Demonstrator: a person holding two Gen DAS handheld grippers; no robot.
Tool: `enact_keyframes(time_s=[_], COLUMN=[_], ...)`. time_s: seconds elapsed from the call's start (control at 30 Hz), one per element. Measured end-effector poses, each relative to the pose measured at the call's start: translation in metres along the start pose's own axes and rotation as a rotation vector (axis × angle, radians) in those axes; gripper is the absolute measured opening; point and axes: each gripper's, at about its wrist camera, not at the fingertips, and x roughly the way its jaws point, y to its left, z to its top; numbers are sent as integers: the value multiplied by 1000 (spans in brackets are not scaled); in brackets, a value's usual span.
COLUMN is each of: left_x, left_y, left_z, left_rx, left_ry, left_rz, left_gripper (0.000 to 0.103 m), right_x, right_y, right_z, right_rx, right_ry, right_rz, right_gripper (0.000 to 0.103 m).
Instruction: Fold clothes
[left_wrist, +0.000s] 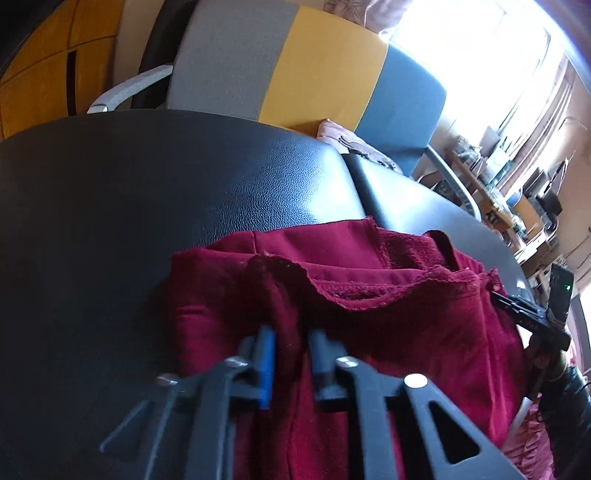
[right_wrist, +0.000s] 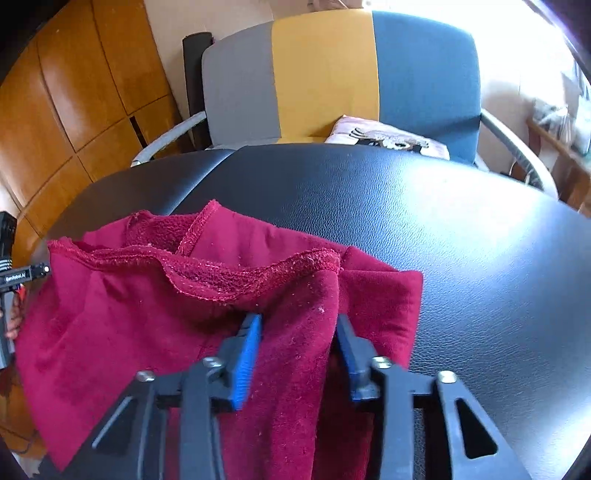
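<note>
Red garment (left_wrist: 388, 314) (right_wrist: 147, 314): fleece-like fabric, bunched, lying on the near part of the black worktop (left_wrist: 147, 203) (right_wrist: 461, 240). The upper layer is turned over, so a stitched hem and the rougher inner side show along its far edge. In the right wrist view the garment's near left part runs over the worktop's near edge.

Left gripper (left_wrist: 291, 343): fingers (left_wrist: 266, 365) narrow, closed on a fold of the garment near its left side. Cloth fills the gap between the blue pads and hangs down below them.

Right gripper (right_wrist: 299, 325): fingers (right_wrist: 245, 354) somewhat wider, a thick ridge of the garment between them. Cloth bulges up between the pads, both of which press against it. This grip is near the garment's right side.

Each gripper shows at the edge of the other's view: the right one at the right edge of the left wrist view, the left one at the left edge of the right wrist view, both just beside the garment.

Worktop: black, leather-grained, with a seam dividing it into two panels. Its far part is bare, with bright glare on the right.

Beyond the far edge: a chair (left_wrist: 314, 74) (right_wrist: 332, 74) with grey, yellow and blue back panels and pale armrests. A pinkish printed cloth (left_wrist: 351, 142) (right_wrist: 388, 138) lies on its seat. Wooden cabinets (left_wrist: 44, 74) (right_wrist: 74, 110) stand far left. A cluttered shelf (left_wrist: 517, 184) and a bright window are at far right.
</note>
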Motion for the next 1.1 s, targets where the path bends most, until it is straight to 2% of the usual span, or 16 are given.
enact_keyframes(time_s=[0.03, 0.07, 0.2, 0.3, 0.43, 0.57, 0.77, 0.9, 0.93, 1.0, 1.07, 1.1], left_x=[-5, -10, -43, -72, -93, -80, -26, -13, -14, -23, -37, -45], left_y=[1, 3, 7, 2, -5, -2, 5, 14, 14, 13, 6, 1], left_z=[-2, -4, -8, -11, -10, -4, 1, 1, 1, 2, 1, 0], left_rx=[-8, -15, -61, -52, -34, -53, -76, -118, -127, -138, -135, -131], left_ry=[-15, -30, -135, -227, -305, -274, -123, -80, -81, -106, -159, -188], left_rz=[-6, -12, -46, -72, -55, -13, 101, 144, 156, 210, 260, 284], left_gripper=[7, 7, 6, 6, 6, 6, 7, 16, 20, 21, 22, 22], right_x=[-3, -6, -27, -49, -74, -71, -31, -16, -17, -25, -36, -44], right_y=[1, 1, 9, 13, 15, 5, -5, -14, -17, -21, -23, -21], right_z=[0, 1, 4, 7, 12, 13, 4, -6, -8, -9, -9, -8], right_rx=[-4, -2, -20, -27, -21, 17, 67, 124, 135, 141, 139, 133], right_ry=[-5, -10, -63, -119, -189, -183, -89, -53, -54, -64, -85, -104], right_rz=[-5, -5, -26, -35, -56, -84, -84, -67, -64, -78, -95, -105], right_gripper=[16, 13, 10, 10, 9, 9, 9, 15, 21, 28, 32, 37])
